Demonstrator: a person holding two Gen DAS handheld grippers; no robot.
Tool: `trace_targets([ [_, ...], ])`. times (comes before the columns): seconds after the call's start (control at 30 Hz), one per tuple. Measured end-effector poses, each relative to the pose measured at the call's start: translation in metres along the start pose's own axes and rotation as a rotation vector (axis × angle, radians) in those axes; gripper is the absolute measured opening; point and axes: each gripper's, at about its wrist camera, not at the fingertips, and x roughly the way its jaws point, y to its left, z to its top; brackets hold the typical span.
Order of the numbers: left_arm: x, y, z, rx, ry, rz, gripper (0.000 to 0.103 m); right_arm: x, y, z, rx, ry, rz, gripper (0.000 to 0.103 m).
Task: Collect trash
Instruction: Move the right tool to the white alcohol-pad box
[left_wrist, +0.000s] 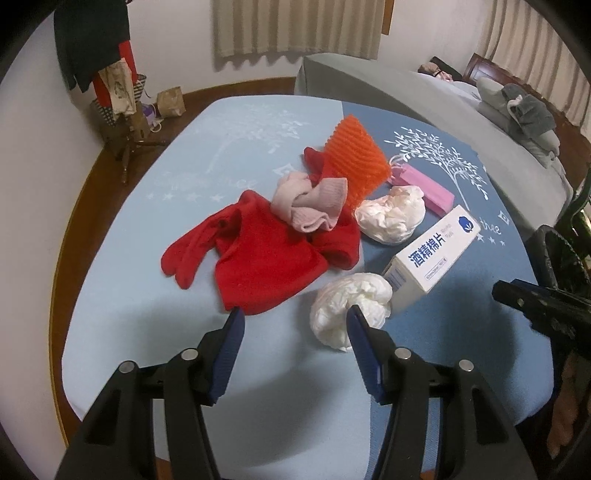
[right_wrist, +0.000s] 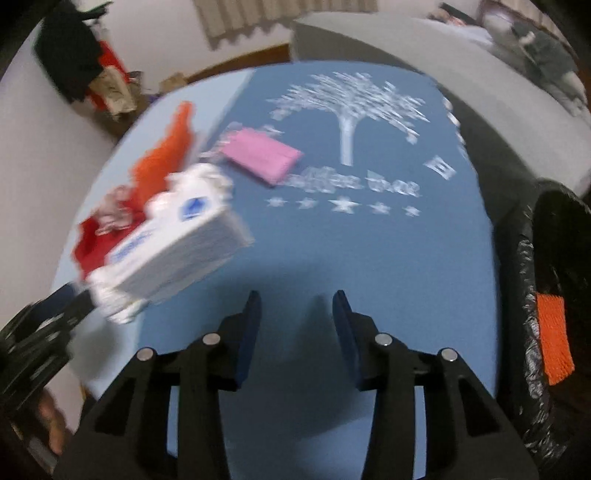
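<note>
A crumpled white tissue wad (left_wrist: 349, 314) lies near on the blue counter (left_wrist: 147, 332), touching a white alcohol-pad box (left_wrist: 432, 254). A second wad (left_wrist: 391, 214), a pink packet (left_wrist: 424, 186), orange foam netting (left_wrist: 354, 158) and red garments (left_wrist: 266, 254) under a pink sock (left_wrist: 314, 203) crowd farther back. The left gripper (left_wrist: 295, 317) points steeply down, fingers apart and empty, the right one overlapping the wad. The right gripper (right_wrist: 297, 295) is also empty, fingers apart, beside a black-lined bin (right_wrist: 546, 295) cut off at right; its view is blurred.

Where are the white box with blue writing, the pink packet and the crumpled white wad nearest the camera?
white box (left_wrist: 430, 254), left wrist view, top face by the lettering.
pink packet (left_wrist: 428, 186), left wrist view, middle of top.
crumpled white wad (left_wrist: 343, 306), left wrist view, centre.
</note>
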Motion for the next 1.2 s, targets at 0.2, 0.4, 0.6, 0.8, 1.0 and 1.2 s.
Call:
trace_targets([
  [0.2, -0.008, -0.002, 0.004, 0.0, -0.017, -0.002, 0.057, -0.016, 0.045, 0.008, -0.059, -0.059, 0.079, 0.047],
  [0.4, -0.008, 0.014, 0.004, -0.029, -0.02, 0.014, 0.057, -0.007, 0.078, 0.028, -0.076, -0.059, 0.075, 0.051],
  [0.6, -0.008, 0.031, -0.001, -0.056, -0.016, 0.016, 0.057, 0.013, 0.094, 0.023, -0.083, -0.037, 0.03, 0.06],
  [0.8, -0.01, 0.025, -0.003, -0.043, -0.02, 0.0, 0.057, 0.003, 0.063, 0.023, -0.091, -0.053, -0.021, 0.062],
  [1.0, -0.008, 0.018, -0.002, -0.049, -0.02, -0.017, 0.057, -0.006, 0.033, 0.025, 0.037, -0.028, 0.033, 0.064],
  [1.2, -0.009, 0.034, -0.01, -0.061, -0.014, 0.017, 0.057, 0.001, 0.084, 0.016, 0.015, -0.047, 0.042, 0.073],
])
